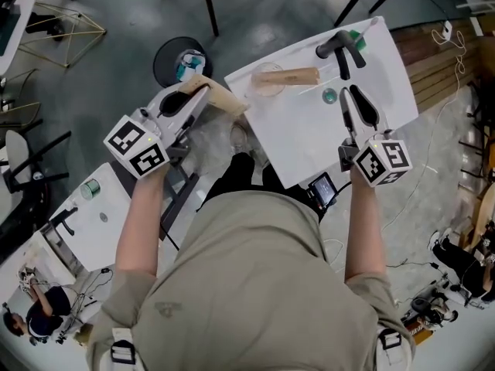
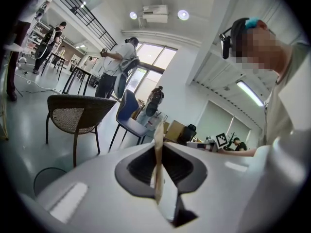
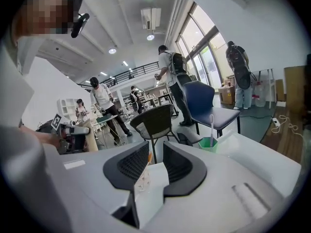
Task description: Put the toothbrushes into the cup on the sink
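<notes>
- Grey workshop floor [image 1: 116, 60] fills most of the head view, with chairs along the top edge.
- White sink top [image 1: 309, 137] sits in the upper right of the frame, with a black faucet [image 1: 340, 49] at its far edge.
- Left gripper [image 1: 197, 93], upper left of centre and off the sink: jaws clenched on a tan flat cardboard pack [image 1: 224, 99], seen edge-on in the left gripper view.
- Right gripper [image 1: 354, 113], over the sink's right part: jaws spread, nothing grasped.
- Second tan pack [image 1: 286, 76] lies flat on the sink, left of the faucet.
- Small green cup [image 3: 208, 142] stands by the faucet, top right, with a white toothbrush [image 3: 212, 126] upright in it.
</notes>
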